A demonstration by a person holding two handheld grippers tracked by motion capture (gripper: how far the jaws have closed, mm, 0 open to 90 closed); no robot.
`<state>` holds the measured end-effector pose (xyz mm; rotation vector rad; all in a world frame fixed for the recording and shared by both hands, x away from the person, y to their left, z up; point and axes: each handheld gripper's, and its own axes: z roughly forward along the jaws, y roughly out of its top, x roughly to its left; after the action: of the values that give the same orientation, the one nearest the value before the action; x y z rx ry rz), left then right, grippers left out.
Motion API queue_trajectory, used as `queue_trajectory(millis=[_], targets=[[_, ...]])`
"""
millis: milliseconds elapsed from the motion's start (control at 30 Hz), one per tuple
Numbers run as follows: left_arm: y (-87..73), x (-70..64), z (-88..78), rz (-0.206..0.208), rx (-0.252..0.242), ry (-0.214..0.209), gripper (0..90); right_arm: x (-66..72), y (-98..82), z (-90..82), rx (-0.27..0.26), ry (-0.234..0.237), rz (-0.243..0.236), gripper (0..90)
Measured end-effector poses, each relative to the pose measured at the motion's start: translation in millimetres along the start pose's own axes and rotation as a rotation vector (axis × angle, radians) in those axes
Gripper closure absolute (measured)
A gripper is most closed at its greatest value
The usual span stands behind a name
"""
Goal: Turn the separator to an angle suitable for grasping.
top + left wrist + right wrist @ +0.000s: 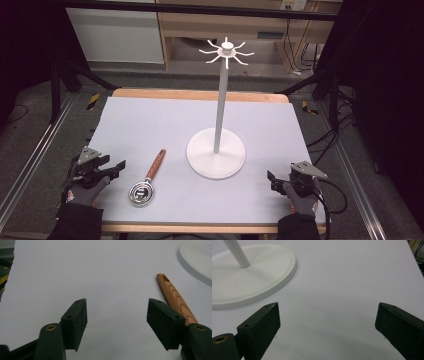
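left gripper jaws apart, empty | right gripper jaws apart, empty | risk: strainer handle rolling under pinch; tall stand tipping if bumped

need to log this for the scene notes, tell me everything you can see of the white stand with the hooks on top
The stand is all white, matte, likely painted metal. It has a round, flat base with a low rim, a thin straight pole rising from the base's middle, and a small cap ringed by curved hooks, all bare. It stands upright on the grey mat, right of centre. Nothing touches it; the wooden-handled strainer lies apart to its left.
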<state>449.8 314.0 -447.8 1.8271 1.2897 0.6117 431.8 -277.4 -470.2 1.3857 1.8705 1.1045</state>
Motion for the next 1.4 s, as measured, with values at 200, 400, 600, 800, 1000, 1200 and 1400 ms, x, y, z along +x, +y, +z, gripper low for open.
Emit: queue_trajectory(millis=[200,400,600,800,1000,1200,1400], targets=[[5.0,-11.3,-6.0,0.011,0.004,-0.029,42.2,2.7,0.4,-0.7,-0.001,-0.001,0.01,5.9],[8.9,-21.2,-8.0,0.039,0.032,-0.068,44.3,6.6,0.1,-2.1,-0.004,-0.031,-0.02,6.2],[13.9,-32.4,-7.7,0.06,0.039,-0.091,42.3,6.9,-1.3,-0.1,0.005,-0.021,-0.016,8.3],[19.7,-41.9,-6.2,0.083,0.058,-0.113,39.8,6.2,-2.6,0.6,0.015,-0.019,-0.01,8.3],[26.8,-50.3,-3.6,0.117,0.083,-0.125,38.9,5.6,-1.6,1.9,0.025,-0.023,-0.01,8.7],[33.0,-57.2,-1.4,0.145,0.105,-0.136,39.0,8.1,-1.7,2.1,0.03,-0.018,-0.007,9.0],[40.3,-60.0,2.5,0.155,0.121,-0.131,39.3,8.9,-2.0,3.0,0.04,-0.02,-0.012,9.2]])
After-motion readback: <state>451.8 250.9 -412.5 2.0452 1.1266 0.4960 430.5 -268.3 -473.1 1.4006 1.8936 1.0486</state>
